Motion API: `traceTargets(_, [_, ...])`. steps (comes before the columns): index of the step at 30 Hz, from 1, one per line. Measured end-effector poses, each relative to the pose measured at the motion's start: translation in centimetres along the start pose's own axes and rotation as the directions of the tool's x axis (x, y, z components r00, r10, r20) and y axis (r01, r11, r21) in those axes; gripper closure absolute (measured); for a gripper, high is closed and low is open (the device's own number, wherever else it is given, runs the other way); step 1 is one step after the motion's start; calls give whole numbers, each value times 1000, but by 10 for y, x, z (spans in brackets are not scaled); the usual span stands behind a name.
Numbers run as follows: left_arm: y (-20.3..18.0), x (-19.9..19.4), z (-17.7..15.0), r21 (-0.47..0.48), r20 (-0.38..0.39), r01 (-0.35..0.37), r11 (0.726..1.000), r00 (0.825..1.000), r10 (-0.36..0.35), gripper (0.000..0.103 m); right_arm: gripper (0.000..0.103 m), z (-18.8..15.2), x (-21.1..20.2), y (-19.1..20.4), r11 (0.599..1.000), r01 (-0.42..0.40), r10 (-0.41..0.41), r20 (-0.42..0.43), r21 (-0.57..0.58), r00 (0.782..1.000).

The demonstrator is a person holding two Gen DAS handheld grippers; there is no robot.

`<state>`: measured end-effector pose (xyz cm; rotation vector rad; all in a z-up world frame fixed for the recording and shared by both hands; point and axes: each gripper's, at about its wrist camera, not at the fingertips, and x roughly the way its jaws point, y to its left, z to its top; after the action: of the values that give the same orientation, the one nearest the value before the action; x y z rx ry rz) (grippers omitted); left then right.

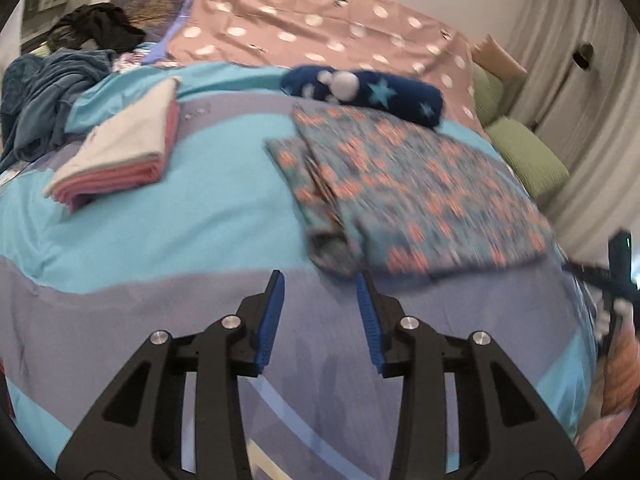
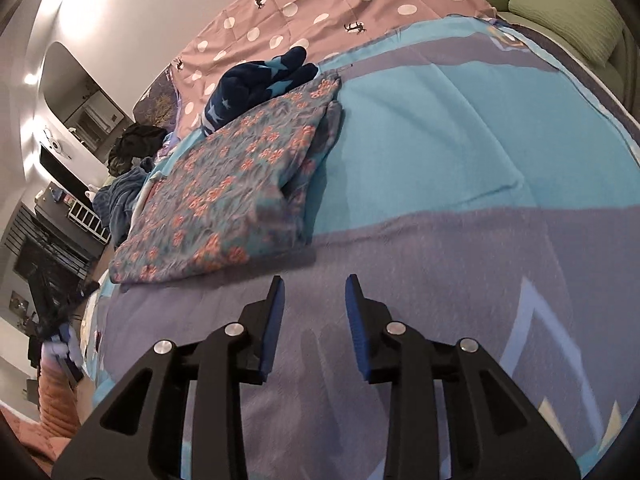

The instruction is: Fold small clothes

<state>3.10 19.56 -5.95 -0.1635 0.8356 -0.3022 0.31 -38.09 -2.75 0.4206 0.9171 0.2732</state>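
Observation:
A grey-blue garment with orange flowers (image 1: 404, 192) lies folded flat on the bed; it also shows in the right wrist view (image 2: 224, 196). My left gripper (image 1: 320, 280) is open and empty, just in front of its near corner, above the bedspread. My right gripper (image 2: 314, 284) is open and empty, just off the garment's near edge. The other gripper (image 1: 618, 276) shows at the right edge of the left wrist view, blurred.
A folded pink and white stack (image 1: 120, 152) lies at the left. A dark blue star-print item (image 1: 368, 92) lies behind the floral garment. A heap of blue and black clothes (image 1: 60, 80) sits far left. Green cushions (image 1: 524, 156) line the bed's right side.

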Motion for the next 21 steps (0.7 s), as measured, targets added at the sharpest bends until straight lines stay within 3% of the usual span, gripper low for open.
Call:
traceTargets(4, [-18, 14, -8, 96, -16, -10, 995, 1000, 11, 64, 71, -3, -4, 12, 1000, 19, -19, 1, -24, 1000])
traceTargets(9, [-16, 33, 9, 100, -13, 15, 995, 1000, -14, 65, 70, -15, -13, 15, 1000, 7, -7, 12, -9, 1000])
traceTargets(11, [-10, 37, 17, 82, -11, 38, 996, 999, -37, 80, 70, -19, -15, 11, 1000, 8, -9, 14, 13, 1000])
traceTargets(12, [-7, 38, 20, 71, -12, 66, 995, 998, -66, 101, 70, -21, -16, 9, 1000, 11, -12, 15, 24, 1000])
traceTargets(13, [1, 39, 20, 54, -19, 89, 995, 996, -88, 101, 70, -23, -17, 7, 999, 16, -17, 16, 34, 1000])
traceTargets(16, [30, 44, 4, -8, -69, 6, 1000, 998, -7, 103, 70, -30, -22, 1, 997, 25, -27, 26, 68, 999])
traceTargets(17, [44, 42, -5, -53, -70, 6, 999, 997, -9, 103, 70, -32, -23, -1, 997, 24, -26, 27, 76, 999])
traceTargets(19, [56, 26, -11, -111, -24, 36, 993, 999, -39, 103, 70, -34, -24, -7, 995, 35, -37, 23, 90, 999])
traceTargets(21, [51, 13, -11, -82, 4, 28, 996, 1000, -28, 103, 70, -33, -21, -11, 994, 39, -41, 19, 103, 999])
